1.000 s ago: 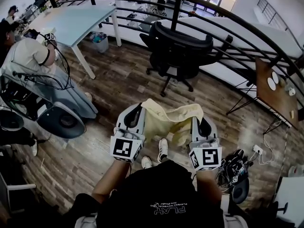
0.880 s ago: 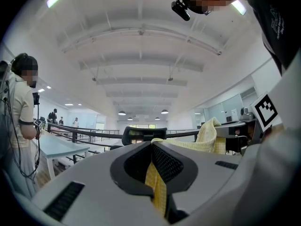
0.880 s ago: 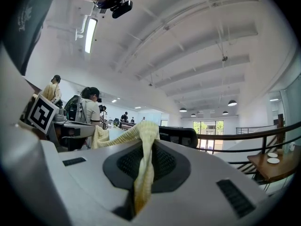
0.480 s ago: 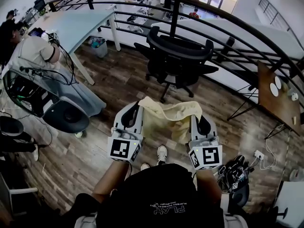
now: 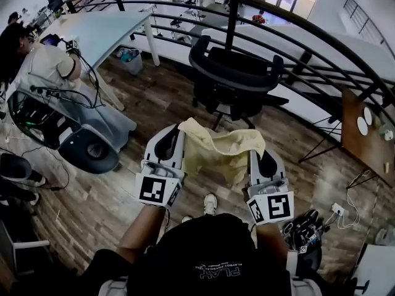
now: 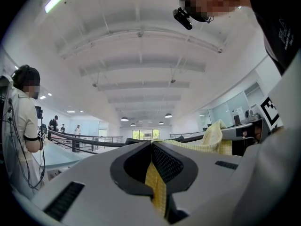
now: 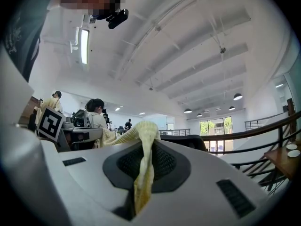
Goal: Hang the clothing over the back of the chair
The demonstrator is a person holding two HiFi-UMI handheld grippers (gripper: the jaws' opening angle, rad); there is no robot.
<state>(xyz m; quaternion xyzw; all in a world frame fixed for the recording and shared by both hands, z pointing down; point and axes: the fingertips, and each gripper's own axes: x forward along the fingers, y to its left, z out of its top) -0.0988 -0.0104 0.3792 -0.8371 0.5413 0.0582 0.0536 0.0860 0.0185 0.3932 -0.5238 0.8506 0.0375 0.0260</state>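
A pale yellow garment hangs stretched between my two grippers in the head view. My left gripper is shut on its left corner, and the yellow cloth shows pinched between the jaws in the left gripper view. My right gripper is shut on the other end, with the cloth caught between its jaws in the right gripper view. A black office chair on castors stands just beyond the garment, its curved backrest facing me. The cloth is apart from the chair.
A dark curved railing runs behind the chair. To the left stand a light-blue table and a seated person with cables. A wooden side table is at right. A bag and cables lie on the wood floor near my right foot.
Both grippers have moved forward with the garment toward the chair. The chair now stands closer in the head view.
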